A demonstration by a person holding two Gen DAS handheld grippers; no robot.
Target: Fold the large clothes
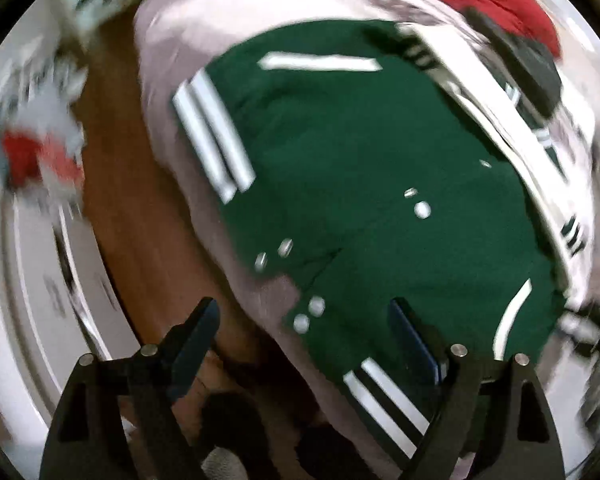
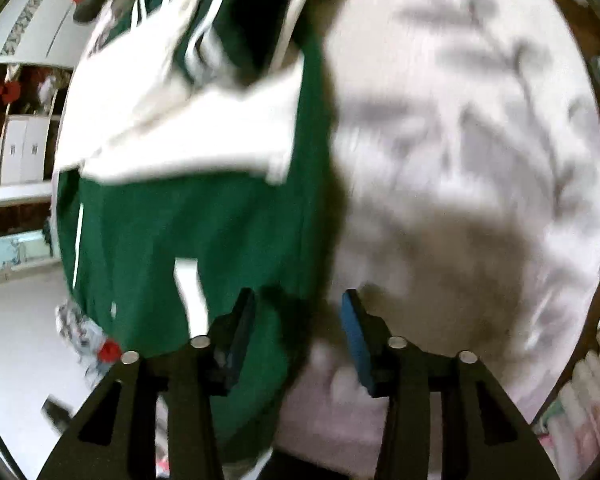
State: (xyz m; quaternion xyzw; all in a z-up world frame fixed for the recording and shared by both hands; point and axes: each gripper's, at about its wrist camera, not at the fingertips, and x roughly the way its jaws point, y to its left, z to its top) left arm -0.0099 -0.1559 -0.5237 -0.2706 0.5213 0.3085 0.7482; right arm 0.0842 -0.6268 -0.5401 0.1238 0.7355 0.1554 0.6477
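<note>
Both views blurred — left tongs (image 1: 304, 344) and right tongs (image 2: 298, 336) gape apart over the green jacket (image 1: 360, 184).

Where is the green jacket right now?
The green jacket lies spread on the pale bedsheet, filling the middle of the left wrist view, with both open claws just above its near edge.

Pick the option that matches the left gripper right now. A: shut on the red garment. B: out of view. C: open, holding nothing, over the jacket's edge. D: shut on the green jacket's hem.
C: in the left wrist view the left gripper has its jaws spread wide with nothing between them, poised over the edge of the green varsity jacket lying on the pale patterned bedspread.
</note>
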